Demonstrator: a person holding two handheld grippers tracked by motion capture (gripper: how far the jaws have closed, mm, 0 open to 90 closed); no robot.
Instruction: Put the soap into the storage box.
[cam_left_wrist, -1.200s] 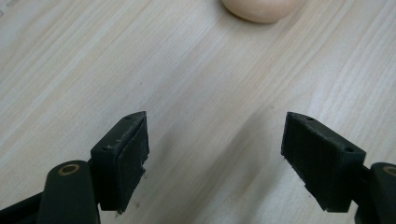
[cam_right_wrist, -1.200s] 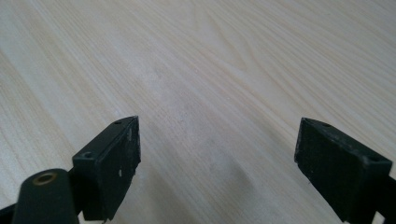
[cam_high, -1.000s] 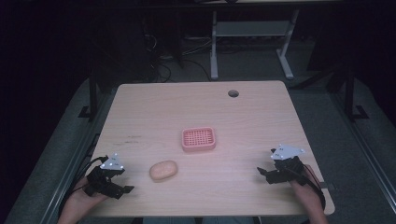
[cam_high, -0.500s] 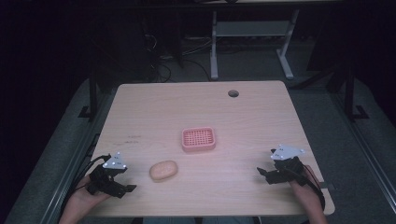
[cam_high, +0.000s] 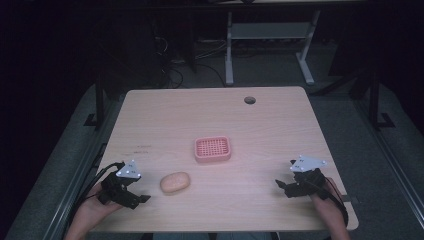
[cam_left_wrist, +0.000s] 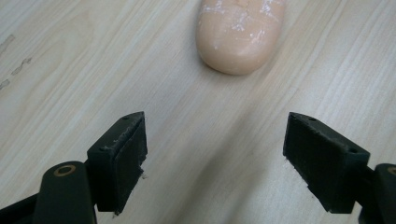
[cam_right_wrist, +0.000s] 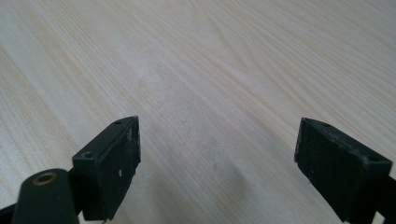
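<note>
A peach-coloured oval bar of soap (cam_high: 175, 182) lies on the wooden table (cam_high: 210, 120), near its front left. My left gripper (cam_high: 141, 195) is just left of it, open, with nothing between the jaws. In the left gripper view the soap (cam_left_wrist: 240, 35) lies a short way ahead of the open left gripper (cam_left_wrist: 217, 163), with white scuffs on its top. A pink slotted soap dish (cam_high: 213, 148) sits at the table's middle. My right gripper (cam_high: 283, 187) rests open near the front right edge; in the right gripper view it (cam_right_wrist: 219, 170) stands over bare wood.
A round cable hole (cam_high: 249, 100) is at the table's back right. Beyond the far edge stand white desk legs (cam_high: 229, 55) and cables on a dark floor. A person's hands hold both grippers at the front edge.
My left gripper has shifted slightly right and forward, toward the soap. The right gripper, soap and dish have stayed where they were.
</note>
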